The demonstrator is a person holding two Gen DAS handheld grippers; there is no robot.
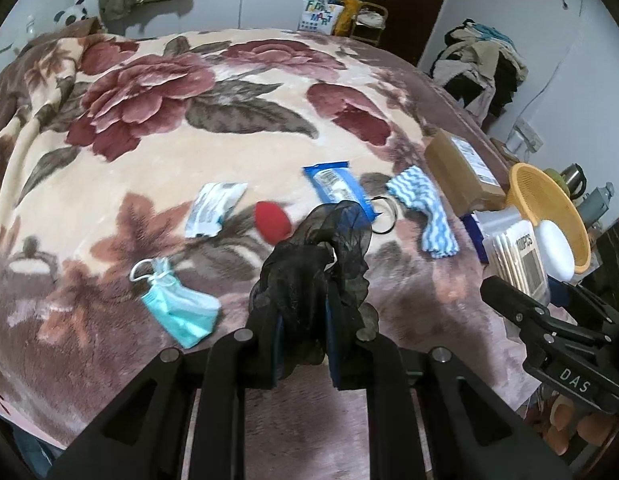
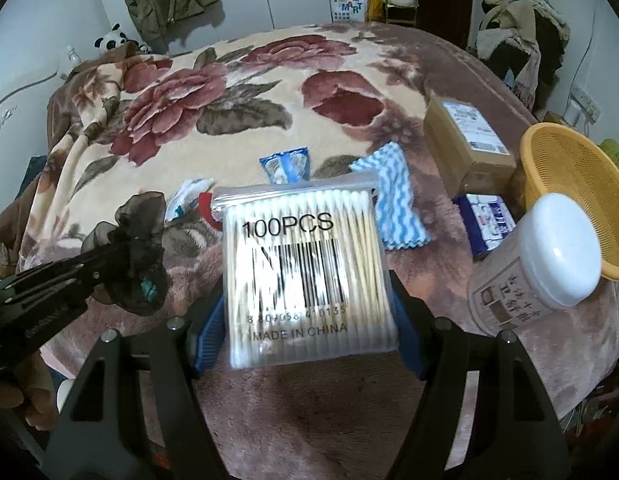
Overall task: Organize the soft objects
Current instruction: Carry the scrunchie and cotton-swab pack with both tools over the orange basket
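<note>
On the plush floral blanket (image 1: 157, 128), from left: a crumpled teal face mask (image 1: 177, 308), a white sachet (image 1: 215, 208), a red egg-shaped sponge (image 1: 272, 220), a blue packet (image 1: 337, 186) and a wavy blue-striped cloth (image 1: 425, 210). The left gripper (image 1: 305, 312) is clamped on a sheer black scrunchie (image 1: 329, 248), which partly hides a black hair tie (image 1: 385, 216). The right gripper (image 2: 309, 312) pinches a clear bag of cotton swabs (image 2: 305, 276) by its sides, screening the sponge; beside it stand a white-lidded jar (image 2: 549, 256) and a yellow mesh basket (image 2: 581, 200), cut off by the frame.

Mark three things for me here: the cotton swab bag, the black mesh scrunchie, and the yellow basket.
cotton swab bag (image 2: 305, 276): right wrist view, on the barcode at mid-bag.
black mesh scrunchie (image 1: 309, 264): left wrist view, on the bunched mesh above the fingers.
yellow basket (image 2: 569, 184): right wrist view, on the inner mesh wall.
</note>
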